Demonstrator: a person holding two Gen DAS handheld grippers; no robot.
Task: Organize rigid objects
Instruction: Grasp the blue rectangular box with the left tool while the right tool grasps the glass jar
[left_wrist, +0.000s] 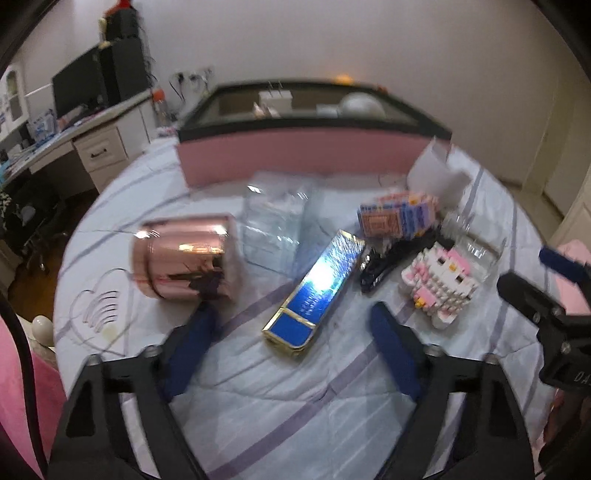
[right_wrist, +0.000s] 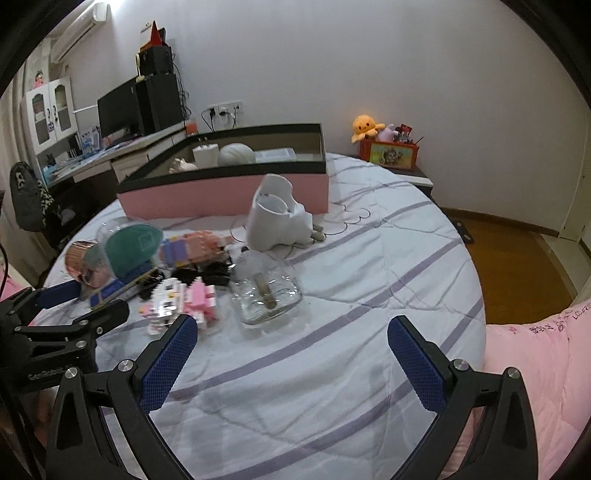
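Above the bed (right_wrist: 295, 369), left gripper (left_wrist: 295, 332) and right gripper (right_wrist: 295, 347), jaws spread, empty.

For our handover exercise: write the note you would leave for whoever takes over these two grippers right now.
Left gripper: open, empty, over the striped bedsheet, aimed at the blue and gold rectangular box.
Right gripper: open, empty, near the clear glass dish.
On the bed: shiny rose-gold metal cup on its side, pink and white brick figure, clear plastic case, white ceramic piece.
Done: the large pink storage box already holds several white items.
Left: everything loose on the sheet.
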